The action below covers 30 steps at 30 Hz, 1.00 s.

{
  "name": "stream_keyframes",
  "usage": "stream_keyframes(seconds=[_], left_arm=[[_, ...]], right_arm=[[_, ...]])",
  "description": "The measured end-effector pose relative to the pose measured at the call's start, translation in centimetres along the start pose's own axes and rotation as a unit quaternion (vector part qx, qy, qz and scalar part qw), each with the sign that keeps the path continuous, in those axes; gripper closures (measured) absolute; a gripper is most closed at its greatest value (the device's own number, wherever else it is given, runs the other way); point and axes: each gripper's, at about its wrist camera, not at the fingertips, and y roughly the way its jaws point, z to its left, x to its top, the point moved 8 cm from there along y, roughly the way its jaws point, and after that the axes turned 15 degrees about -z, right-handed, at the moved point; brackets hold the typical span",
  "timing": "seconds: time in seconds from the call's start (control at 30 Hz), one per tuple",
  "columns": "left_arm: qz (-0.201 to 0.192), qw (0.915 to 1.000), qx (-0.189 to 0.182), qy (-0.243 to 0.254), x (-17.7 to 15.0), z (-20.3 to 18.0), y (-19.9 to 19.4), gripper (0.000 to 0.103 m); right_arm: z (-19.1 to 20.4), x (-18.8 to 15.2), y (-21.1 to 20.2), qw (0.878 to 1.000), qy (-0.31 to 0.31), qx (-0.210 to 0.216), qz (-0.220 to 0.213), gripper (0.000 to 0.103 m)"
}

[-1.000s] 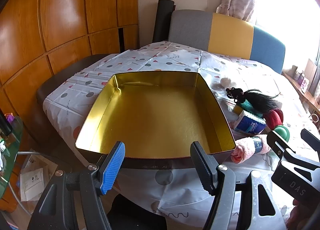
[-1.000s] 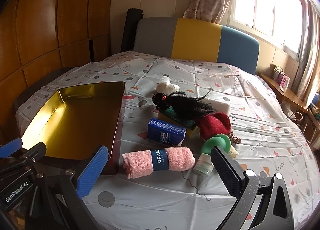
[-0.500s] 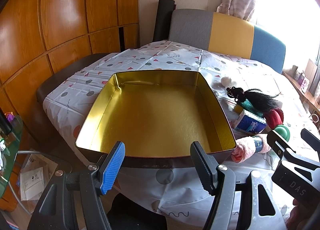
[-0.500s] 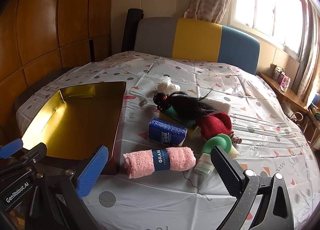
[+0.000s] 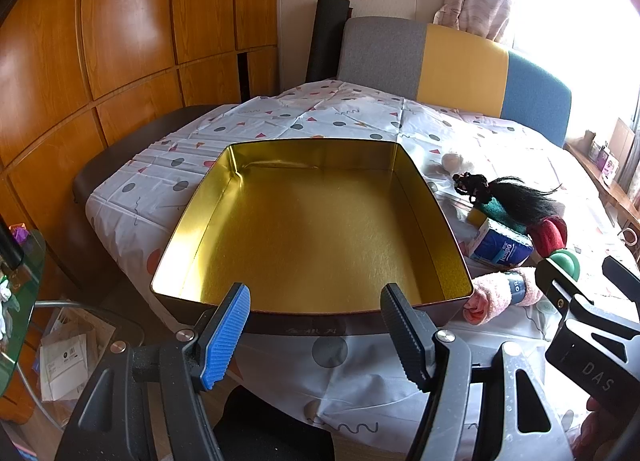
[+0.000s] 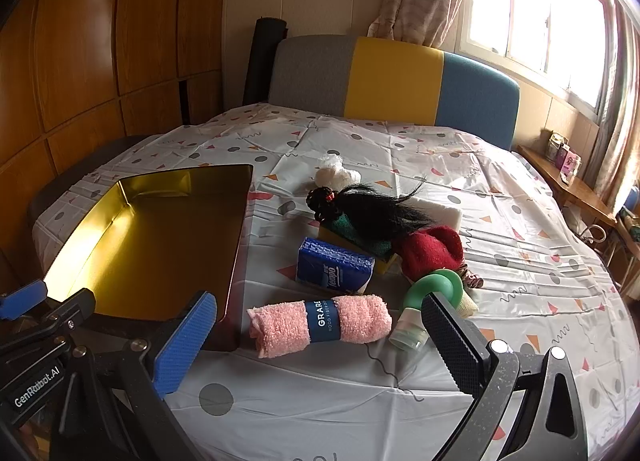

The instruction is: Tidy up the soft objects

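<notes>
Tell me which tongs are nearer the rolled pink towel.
Right. The right tongs hang open just in front of the rolled pink towel, which lies between their tips. The left tongs sit open before the gold tin, off to the towel's side.

Glossy gold metal tin point(image 5: 316, 233), fuzzy pink terry towel point(image 6: 320, 323) w/ paper band, shiny plastic cloth point(image 6: 360, 389), polished wood panels point(image 5: 120, 41).

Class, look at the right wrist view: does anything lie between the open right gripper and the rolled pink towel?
Nothing visible does. The pink towel lies on bare tablecloth ahead of the right gripper, whose jaws stand open and empty.
</notes>
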Motion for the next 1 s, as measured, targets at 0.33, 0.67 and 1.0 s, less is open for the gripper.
stream_keyframes(seconds=[0.33, 0.67, 1.0], left_arm=[[0.000, 1.0000, -0.001, -0.001, -0.12, 0.00, -0.04, 0.034], [0.003, 1.0000, -0.003, -0.001, -0.39, -0.14, -0.12, 0.034], [0.010, 0.9998, -0.015, 0.006, -0.32, -0.60, 0.11, 0.034]], right_arm=[[0.01, 0.06, -0.03, 1.000, 0.001, 0.000, 0.000, 0.000], [0.01, 0.06, -0.04, 1.000, 0.001, 0.000, 0.000, 0.000], [-0.31, 0.02, 0.10, 1.000, 0.002, 0.000, 0.002, 0.000]])
